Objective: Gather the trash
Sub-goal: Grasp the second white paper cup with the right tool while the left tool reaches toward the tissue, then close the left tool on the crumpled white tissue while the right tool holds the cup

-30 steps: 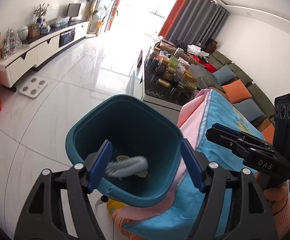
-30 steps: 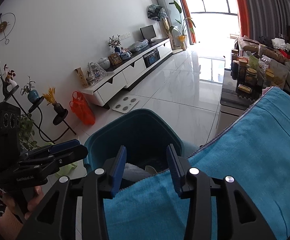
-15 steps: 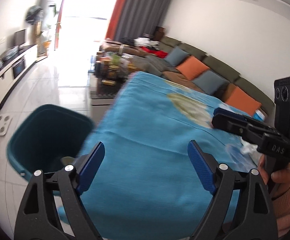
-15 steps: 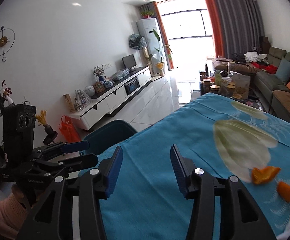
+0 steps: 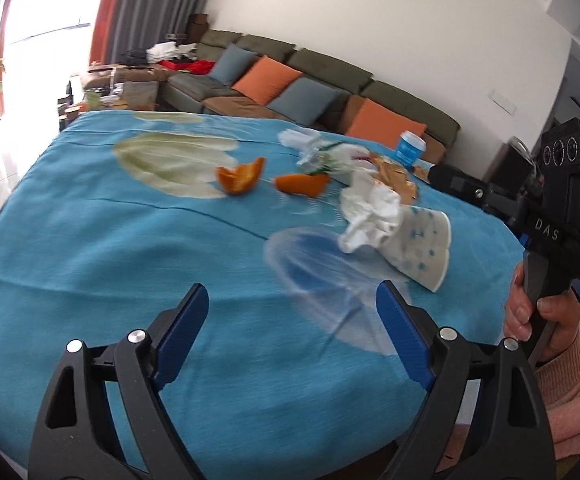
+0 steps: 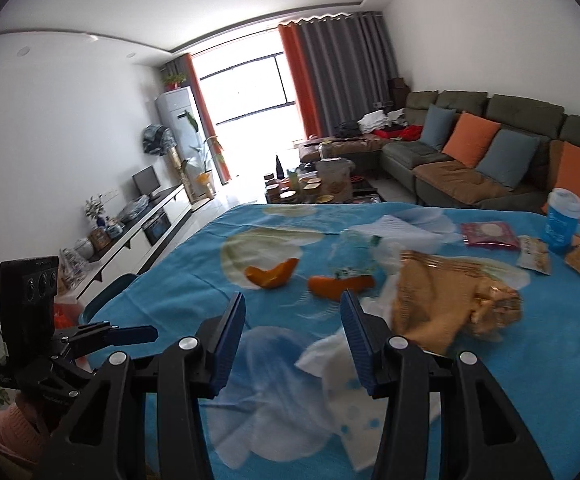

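Observation:
Trash lies on a table with a blue cloth [image 5: 109, 240]. Two orange peels [image 5: 239, 178] [image 5: 302, 183] lie mid-table; they also show in the right wrist view [image 6: 271, 274] [image 6: 340, 286]. A crumpled white tissue [image 5: 372, 214] lies on a white dotted wrapper [image 5: 424, 248]. A brown crumpled bag [image 6: 450, 300] lies right of the peels. My left gripper [image 5: 292, 334] is open and empty above the near cloth. My right gripper [image 6: 292, 334] is open and empty, just short of the tissue and wrapper [image 6: 346, 400].
A blue cup [image 6: 562, 220], a dark red packet [image 6: 488, 234] and small wrappers [image 6: 534, 260] lie at the far right of the table. The teal bin's rim [image 6: 105, 292] shows past the table's left edge. A sofa [image 6: 490, 152] stands behind.
Both grippers swung away from the teal bin, where a wrapper dropped from my left gripper, and now face the trash on the table. Both stay open.

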The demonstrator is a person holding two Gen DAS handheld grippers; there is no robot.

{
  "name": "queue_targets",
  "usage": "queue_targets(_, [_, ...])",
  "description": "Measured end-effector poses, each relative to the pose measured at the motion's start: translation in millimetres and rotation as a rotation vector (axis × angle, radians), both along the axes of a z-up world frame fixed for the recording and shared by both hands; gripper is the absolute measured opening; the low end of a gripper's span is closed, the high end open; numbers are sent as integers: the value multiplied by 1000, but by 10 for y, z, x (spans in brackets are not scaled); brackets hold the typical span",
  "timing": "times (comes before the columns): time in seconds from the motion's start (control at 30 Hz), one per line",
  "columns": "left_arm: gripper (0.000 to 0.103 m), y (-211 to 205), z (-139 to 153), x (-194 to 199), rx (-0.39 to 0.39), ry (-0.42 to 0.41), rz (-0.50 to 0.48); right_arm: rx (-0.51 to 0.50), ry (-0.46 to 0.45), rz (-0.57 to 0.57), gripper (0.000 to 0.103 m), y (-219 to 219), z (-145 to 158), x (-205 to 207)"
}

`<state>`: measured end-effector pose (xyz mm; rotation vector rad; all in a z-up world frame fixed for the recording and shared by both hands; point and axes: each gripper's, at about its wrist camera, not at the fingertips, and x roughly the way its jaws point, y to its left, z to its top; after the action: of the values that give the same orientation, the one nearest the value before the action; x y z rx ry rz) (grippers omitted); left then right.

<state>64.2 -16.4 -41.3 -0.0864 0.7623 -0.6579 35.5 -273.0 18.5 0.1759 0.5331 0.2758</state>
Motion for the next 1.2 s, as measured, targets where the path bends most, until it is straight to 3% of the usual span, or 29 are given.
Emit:
queue_targets(0.23, [85,-401,-18,69,38,9,-57,50,35,-114,47,-544,-164,-181])
queue_targets(0.5, [81,-684,-91,203,101,38,-68,93,104,-91,46,-616,-429,-245])
queue_targets(0.67, [75,-837,-122,319,163,49,-68,121,125,-56,37,-552,-491,-249])
queue_targets(0.9, [70,-1011,-150,427,208,66,-94,174,145,-19,10,-565,-548,-220])
queue_targets(1.03, [68,-1091,-162,458,223,68,-113,177,101,-10,3,-626,-468,-272])
queue_targets(1.2, [66,-1218,-167,515,231,76,-141,195,68,-33,3,-774,-381,-321])
